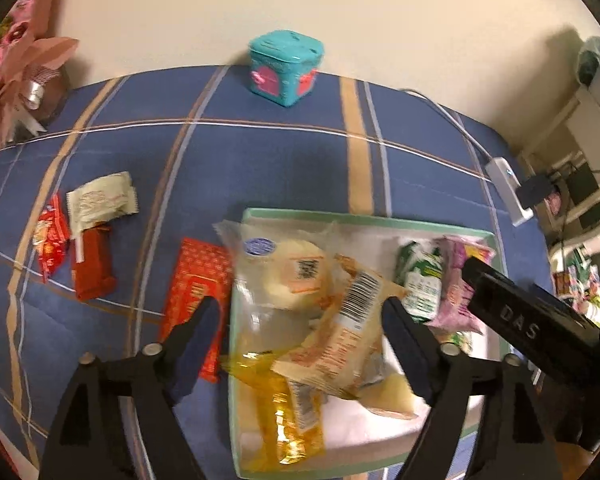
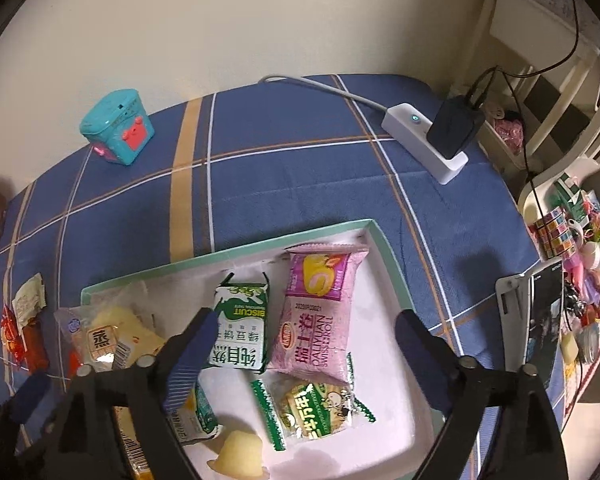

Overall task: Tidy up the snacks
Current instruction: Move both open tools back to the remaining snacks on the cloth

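Observation:
A white tray with a green rim [image 1: 364, 218] [image 2: 388, 256] lies on the blue plaid cloth and holds several snack packs. My left gripper [image 1: 300, 316] is open above its left part, over a clear pack of yellow cakes [image 1: 292, 268] and an orange-printed pack [image 1: 340, 344]. My right gripper [image 2: 304, 332] is open above the tray's right part, over a green biscuit pack [image 2: 242, 328], a pink Swiss roll pack [image 2: 320, 312] and a green cookie pack [image 2: 316, 408]. On the cloth left of the tray lie a red patterned packet [image 1: 194, 284], a dark red bar [image 1: 92, 264], a cream pack [image 1: 100, 204] and a small red packet [image 1: 50, 240].
A teal cube box [image 1: 286, 68] [image 2: 118, 128] stands at the far edge by the wall. A white power strip with a black plug [image 2: 436, 140] [image 1: 508, 184] lies at the right. A pink bouquet [image 1: 16, 68] is at the far left. Cluttered shelves [image 2: 572, 248] stand off the right edge.

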Motion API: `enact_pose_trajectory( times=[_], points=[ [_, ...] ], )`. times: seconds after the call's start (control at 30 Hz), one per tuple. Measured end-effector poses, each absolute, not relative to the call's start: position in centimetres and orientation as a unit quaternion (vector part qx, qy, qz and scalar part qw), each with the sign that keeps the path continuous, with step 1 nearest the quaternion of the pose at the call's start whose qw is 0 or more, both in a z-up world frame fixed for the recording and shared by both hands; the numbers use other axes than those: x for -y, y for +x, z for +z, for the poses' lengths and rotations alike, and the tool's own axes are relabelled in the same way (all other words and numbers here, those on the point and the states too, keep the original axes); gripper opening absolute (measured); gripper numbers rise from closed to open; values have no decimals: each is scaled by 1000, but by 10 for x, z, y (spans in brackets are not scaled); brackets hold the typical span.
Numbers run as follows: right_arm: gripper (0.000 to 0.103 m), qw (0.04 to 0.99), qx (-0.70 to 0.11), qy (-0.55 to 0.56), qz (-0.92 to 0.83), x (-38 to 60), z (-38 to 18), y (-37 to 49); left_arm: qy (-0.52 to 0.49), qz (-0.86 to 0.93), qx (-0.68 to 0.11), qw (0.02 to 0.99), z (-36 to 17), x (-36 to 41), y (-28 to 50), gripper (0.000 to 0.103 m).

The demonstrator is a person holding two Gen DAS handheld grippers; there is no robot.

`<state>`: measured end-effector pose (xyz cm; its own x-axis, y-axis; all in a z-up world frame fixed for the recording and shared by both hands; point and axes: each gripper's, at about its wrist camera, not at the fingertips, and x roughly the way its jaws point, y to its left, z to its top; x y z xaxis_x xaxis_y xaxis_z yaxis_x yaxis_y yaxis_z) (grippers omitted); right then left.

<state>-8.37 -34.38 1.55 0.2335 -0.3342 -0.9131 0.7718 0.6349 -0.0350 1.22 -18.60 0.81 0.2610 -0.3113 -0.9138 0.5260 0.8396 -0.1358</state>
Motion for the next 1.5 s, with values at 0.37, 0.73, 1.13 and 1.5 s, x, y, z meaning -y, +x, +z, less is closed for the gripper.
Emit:
enact_pose_trajectory(
  times=[0.37,0.73,1.13,1.5],
  points=[
    [101,766,-501,197,-350,320,22,-65,76,-163,-532,827,6,127,58,99],
    [101,787,-492,187,-322,280,38,-40,61,-63,-523,848,12,44,100,102],
    [101,804,-497,166,-280,222,41,-7,52,-59,-518,852,29,-2,116,102],
    [103,821,-503,152,-221,166,31,27,28,-13,-509,860,43,-70,134,102]
  ],
)
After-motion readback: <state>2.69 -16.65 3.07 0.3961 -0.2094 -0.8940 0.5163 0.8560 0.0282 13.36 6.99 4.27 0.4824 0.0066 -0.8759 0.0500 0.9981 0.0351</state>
